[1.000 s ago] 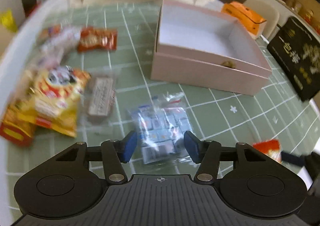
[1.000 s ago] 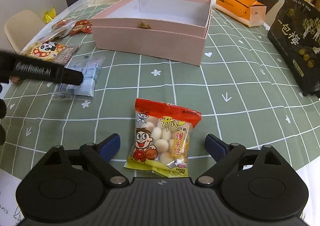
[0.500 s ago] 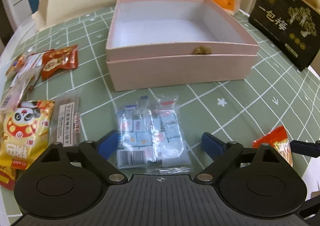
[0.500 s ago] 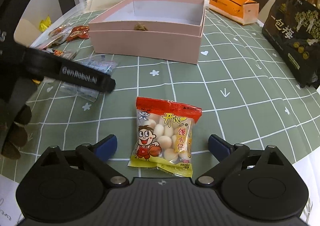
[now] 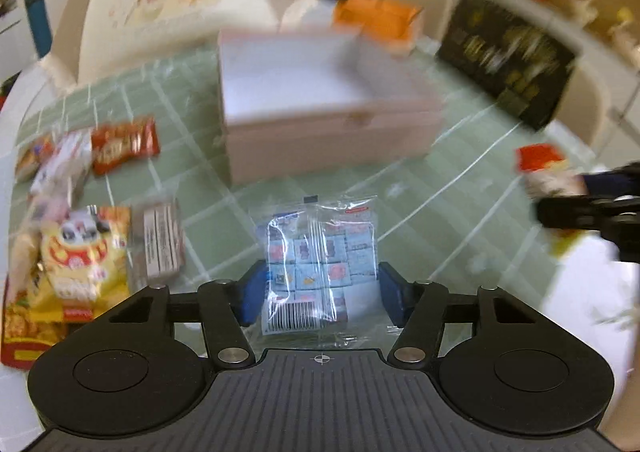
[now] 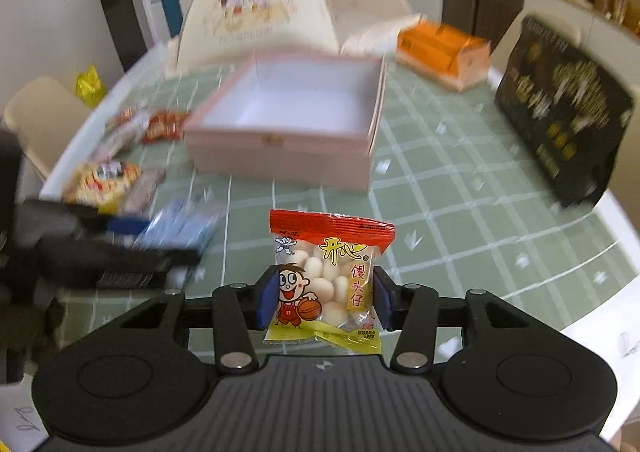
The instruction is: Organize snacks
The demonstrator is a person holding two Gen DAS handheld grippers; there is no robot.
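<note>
My left gripper (image 5: 320, 296) is shut on a clear packet of blue candies (image 5: 320, 264) and holds it above the green checked table. My right gripper (image 6: 324, 302) is shut on a red and yellow packet of round white snacks (image 6: 326, 280), also lifted. The open pink box (image 5: 320, 107) stands ahead, and it shows in the right wrist view (image 6: 288, 123) too. Its inside looks empty. The left gripper with its packet shows at the left of the right wrist view (image 6: 176, 232).
Several snack packets lie left of the box: a red one (image 5: 124, 143), a yellow panda one (image 5: 80, 256), a brown bar (image 5: 160, 244). An orange carton (image 6: 444, 51) and a black bag (image 6: 560, 111) stand at the back right. A chair (image 6: 256, 11) is behind the table.
Both grippers have shut on their packets and lifted them off the table. Half a second ago both were open around the packets lying flat.
</note>
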